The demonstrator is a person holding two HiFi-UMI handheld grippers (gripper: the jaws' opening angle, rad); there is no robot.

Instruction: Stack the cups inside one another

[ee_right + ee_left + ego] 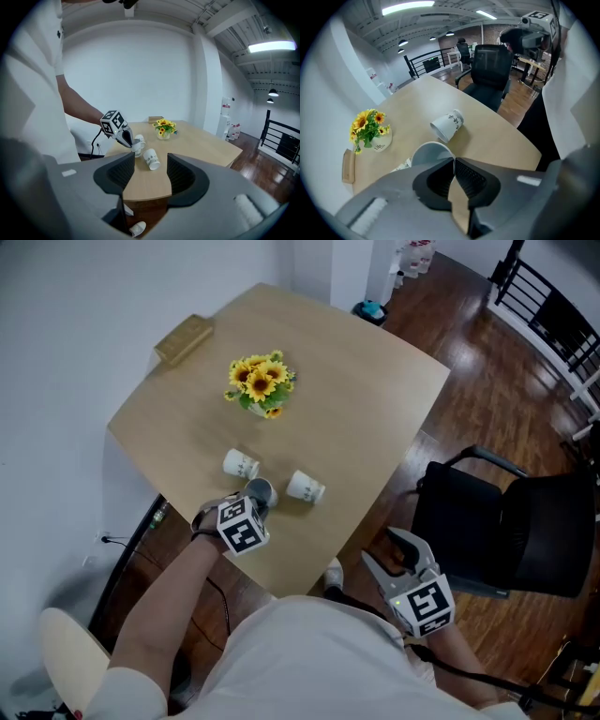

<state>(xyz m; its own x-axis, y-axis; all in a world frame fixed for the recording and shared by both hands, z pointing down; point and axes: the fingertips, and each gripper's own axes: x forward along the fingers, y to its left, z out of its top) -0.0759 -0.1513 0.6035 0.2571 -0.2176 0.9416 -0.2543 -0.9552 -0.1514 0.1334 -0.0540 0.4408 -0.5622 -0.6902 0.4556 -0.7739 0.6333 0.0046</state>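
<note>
Closest to the person, off the near right edge of the table (375, 427), the right gripper (380, 547) hangs with its jaws spread and nothing between them. It points toward the cups from just beside a black chair (497, 521), which reads as a spare hand waiting to pick up or steady a cup for nesting. Further in, at the table's near left edge, the left gripper (258, 507) points steeply down, its jaws pressed together on the rim of a paper cup (261, 488), one jaw inside the mouth and one outside. Pinching the thin wall this way keeps the mouth open and facing up, so the cup can either drop into another or receive one. Whether its base rests on the table I cannot tell. Just beyond it to the left a second cup (241, 464) lies on its side. Near on the right a third cup (306, 487) also lies tipped over, apart from the held one, so I judge nothing is nested yet. Farther back stand flowers (261, 382), and a wooden box (184, 338) lies at the far left edge, both well apart from the work.
</note>
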